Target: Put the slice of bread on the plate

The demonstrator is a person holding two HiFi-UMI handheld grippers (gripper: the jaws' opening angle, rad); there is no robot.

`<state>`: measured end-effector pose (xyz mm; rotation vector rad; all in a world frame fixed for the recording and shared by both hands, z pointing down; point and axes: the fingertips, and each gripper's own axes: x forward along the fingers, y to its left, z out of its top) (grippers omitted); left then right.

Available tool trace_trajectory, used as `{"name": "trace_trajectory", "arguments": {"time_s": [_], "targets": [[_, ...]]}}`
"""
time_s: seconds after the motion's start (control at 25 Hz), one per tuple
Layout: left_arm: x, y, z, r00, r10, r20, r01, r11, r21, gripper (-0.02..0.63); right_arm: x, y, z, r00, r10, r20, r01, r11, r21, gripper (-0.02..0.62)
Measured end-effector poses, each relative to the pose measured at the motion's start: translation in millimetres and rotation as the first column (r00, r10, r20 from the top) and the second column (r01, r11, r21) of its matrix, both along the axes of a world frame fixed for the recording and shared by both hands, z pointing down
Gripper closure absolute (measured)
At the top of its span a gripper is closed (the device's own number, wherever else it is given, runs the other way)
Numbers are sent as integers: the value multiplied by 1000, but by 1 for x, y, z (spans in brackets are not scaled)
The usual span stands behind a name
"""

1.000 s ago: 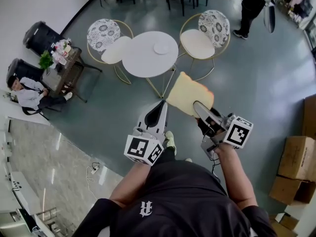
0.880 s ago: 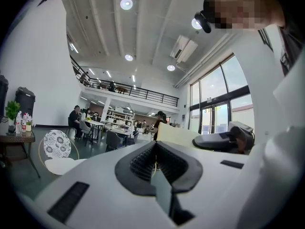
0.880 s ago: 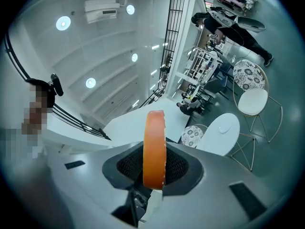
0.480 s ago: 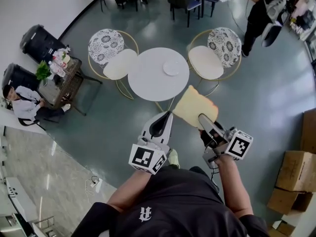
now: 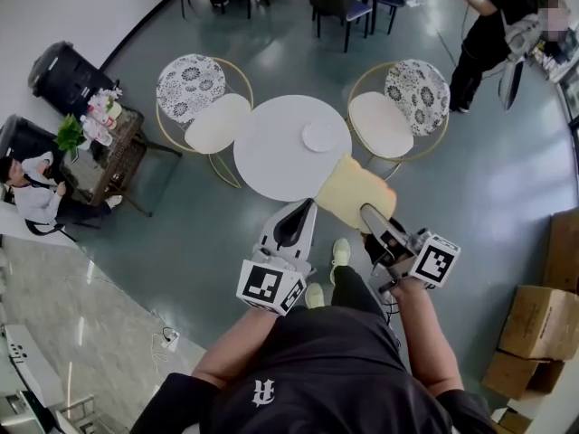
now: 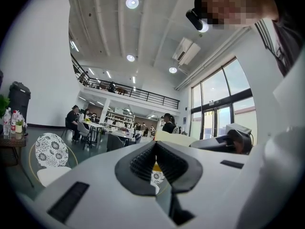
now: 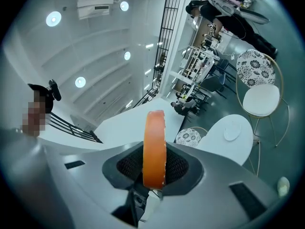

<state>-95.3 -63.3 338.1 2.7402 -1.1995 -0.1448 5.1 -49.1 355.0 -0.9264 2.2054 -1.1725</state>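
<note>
Right gripper (image 5: pixel 372 216) is clenched on the bread slice (image 5: pixel 353 191) at frame centre, overlapping the table (image 5: pixel 271 156) rim. Left gripper (image 5: pixel 301 208) is closed and empty. The plate (image 5: pixel 319 136) is just above. I'd advance level, lower flat, then release.

Tan bread slice (image 5: pixel 355 191) held level near small white plate (image 5: pixel 318 136).
</note>
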Motion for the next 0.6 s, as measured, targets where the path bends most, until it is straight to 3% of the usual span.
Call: {"name": "trace_trajectory", "arguments": {"time_s": [0.6], "targets": [[36, -144, 27, 997, -75, 26, 75, 997, 2, 600, 31, -167, 60, 995, -96, 7, 96, 991, -95, 498]]}}
